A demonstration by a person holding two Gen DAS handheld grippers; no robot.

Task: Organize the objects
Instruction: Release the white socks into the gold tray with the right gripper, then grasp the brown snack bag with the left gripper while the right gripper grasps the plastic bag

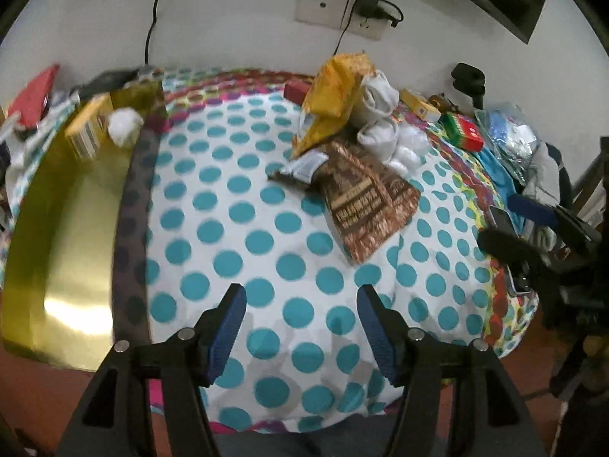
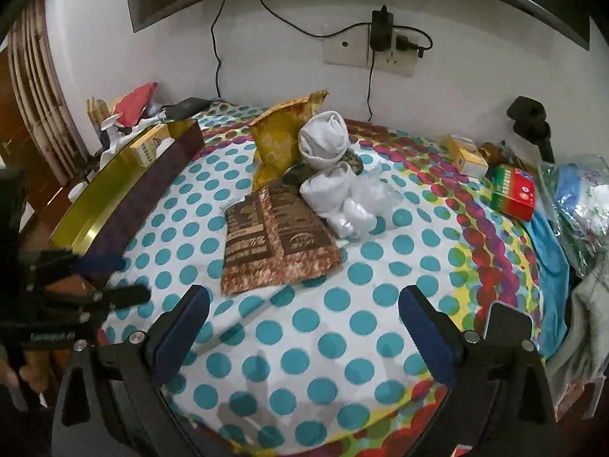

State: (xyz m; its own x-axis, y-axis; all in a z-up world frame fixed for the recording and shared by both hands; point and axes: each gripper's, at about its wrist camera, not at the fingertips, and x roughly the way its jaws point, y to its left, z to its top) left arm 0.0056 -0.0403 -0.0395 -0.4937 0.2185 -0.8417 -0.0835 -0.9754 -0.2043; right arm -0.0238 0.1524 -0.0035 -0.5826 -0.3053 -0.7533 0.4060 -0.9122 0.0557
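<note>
A spotted cloth (image 1: 266, 236) covers the surface. On it lie a brown packet (image 1: 371, 205) (image 2: 274, 236), a yellow snack bag (image 1: 335, 91) (image 2: 281, 133) and rolled white socks (image 1: 380, 114) (image 2: 323, 141), heaped together. A gold tray (image 1: 68, 228) (image 2: 106, 194) at the left holds a yellow box (image 1: 89, 129) and a white ball (image 1: 123, 125). My left gripper (image 1: 301, 291) (image 2: 125, 278) is open over bare cloth, short of the packet. My right gripper (image 2: 303, 293) (image 1: 510, 224) is open wide with nothing between its fingers, just in front of the packet.
A red-green box (image 2: 514, 192), a small yellow box (image 2: 466, 154) and clear plastic wrap (image 2: 377, 194) lie at the right. Blue cloth and plastic bags (image 2: 582, 190) crowd the right edge. A wall with a socket and cables (image 2: 380, 42) stands behind. Clutter (image 2: 133, 106) sits beyond the tray.
</note>
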